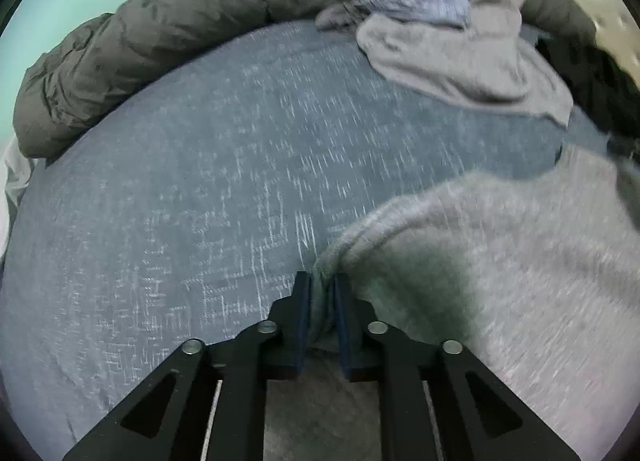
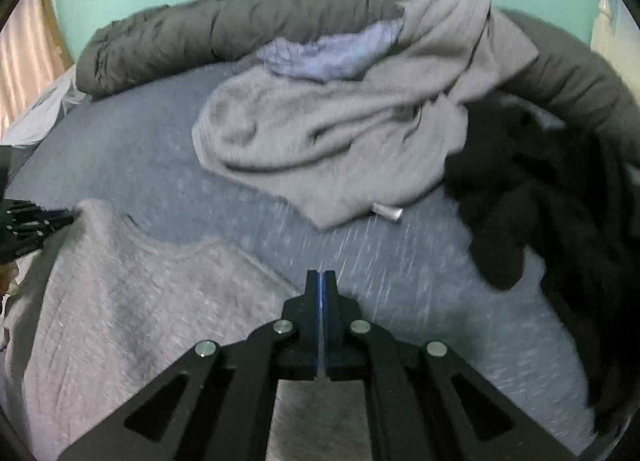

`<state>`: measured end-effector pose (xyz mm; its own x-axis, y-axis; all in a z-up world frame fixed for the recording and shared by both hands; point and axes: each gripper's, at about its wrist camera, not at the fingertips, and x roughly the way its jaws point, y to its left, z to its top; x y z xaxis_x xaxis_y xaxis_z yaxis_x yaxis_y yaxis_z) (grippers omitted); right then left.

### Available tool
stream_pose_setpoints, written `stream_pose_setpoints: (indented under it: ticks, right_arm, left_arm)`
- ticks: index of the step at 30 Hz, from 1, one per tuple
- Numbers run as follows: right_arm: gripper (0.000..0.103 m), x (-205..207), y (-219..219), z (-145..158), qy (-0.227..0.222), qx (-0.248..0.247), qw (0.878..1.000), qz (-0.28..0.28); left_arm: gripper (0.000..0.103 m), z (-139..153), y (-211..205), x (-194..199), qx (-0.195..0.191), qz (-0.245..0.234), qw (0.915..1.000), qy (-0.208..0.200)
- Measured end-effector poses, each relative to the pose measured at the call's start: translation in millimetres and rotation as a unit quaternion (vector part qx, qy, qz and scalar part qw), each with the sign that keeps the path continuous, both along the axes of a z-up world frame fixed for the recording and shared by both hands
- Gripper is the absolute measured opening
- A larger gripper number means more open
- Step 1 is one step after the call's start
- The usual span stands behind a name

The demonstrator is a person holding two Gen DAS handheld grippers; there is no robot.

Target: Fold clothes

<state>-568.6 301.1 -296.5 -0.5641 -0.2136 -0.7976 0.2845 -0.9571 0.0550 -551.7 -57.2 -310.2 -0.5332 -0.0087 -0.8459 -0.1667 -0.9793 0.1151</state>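
A light grey fuzzy sweater (image 1: 500, 261) lies spread on the blue-grey bed sheet (image 1: 200, 181). My left gripper (image 1: 322, 281) is shut on a bunched edge of this sweater, cloth pinched between its blue pads. In the right wrist view the same sweater (image 2: 120, 301) spreads at lower left, and the left gripper (image 2: 36, 221) shows at its far corner. My right gripper (image 2: 321, 277) has its jaws pressed together; grey cloth lies under its base, but whether cloth is pinched I cannot tell.
A pile of crumpled grey garments (image 2: 340, 133) with a pale blue striped piece (image 2: 332, 53) lies further back. Black clothes (image 2: 560, 201) are heaped at the right. A rolled dark grey duvet (image 1: 180, 33) lines the far edge against a mint-green wall.
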Motion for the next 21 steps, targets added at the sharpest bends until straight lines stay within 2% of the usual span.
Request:
stream_pose_setpoints:
  ticks: [1,2,4,5,8,9,10,11,12,14,18,21]
  right_arm:
    - [0.01,0.6,0.2,-3.4,-0.001,-0.009,1.0,0.003]
    - [0.017,-0.5,0.8,-5.9,-0.005,-0.024,1.0,0.006]
    - [0.057,-2.0,-0.1,-11.3,-0.015,-0.046,0.999,0.012]
    - [0.058,-2.9,-4.0,-14.5,-0.021,-0.046,0.999,0.021]
    - [0.056,-1.1,-20.4,-21.0,-0.032,-0.026,0.998,0.045]
    - [0.04,-0.3,-27.1,-22.7,-0.034,-0.014,0.998,0.053]
    - [0.018,3.0,-31.9,-24.1,-0.031,-0.005,0.998,0.061]
    - [0.013,6.4,-36.6,-25.5,-0.028,0.003,0.997,0.068]
    - [0.008,10.6,-40.8,-25.2,-0.018,0.014,0.997,0.076]
    - [0.006,16.6,-46.6,-24.8,0.0,0.032,0.996,0.085]
    - [0.004,21.0,-40.6,-1.1,0.069,0.061,0.994,0.053]
    - [0.004,22.9,-39.6,24.6,0.123,0.086,0.988,0.034]
  left_arm:
    - [0.049,5.9,-4.6,-1.0,0.011,0.011,0.9997,0.017]
    - [0.062,10.9,-8.7,-1.6,0.025,0.021,0.999,0.032]
    - [0.063,15.8,-12.1,-5.7,0.06,0.027,0.9972,0.035]
    - [0.063,14.9,-10.9,-7.4,0.068,0.024,0.9969,0.032]
    - [0.063,3.5,-2.2,-11.8,0.073,0.005,0.9973,0.008]
    - [0.062,-0.7,0.8,-10.8,0.071,0.0,0.9975,-0.003]
    - [0.048,-5.4,4.8,-10.4,0.066,-0.006,0.9978,-0.012]
    - [0.022,-9.0,9.1,-10.1,0.058,-0.012,0.9981,-0.017]
    - [0.013,-10.2,12.4,-8.5,0.048,-0.017,0.9985,-0.018]
    - [0.006,-9.7,16.6,-5.5,0.033,-0.024,0.9991,-0.013]
    - [0.005,11.9,15.4,-4.7,0.008,-0.016,0.9994,0.029]
    - [0.005,33.2,13.3,-7.7,0.0,-0.005,0.9979,0.064]
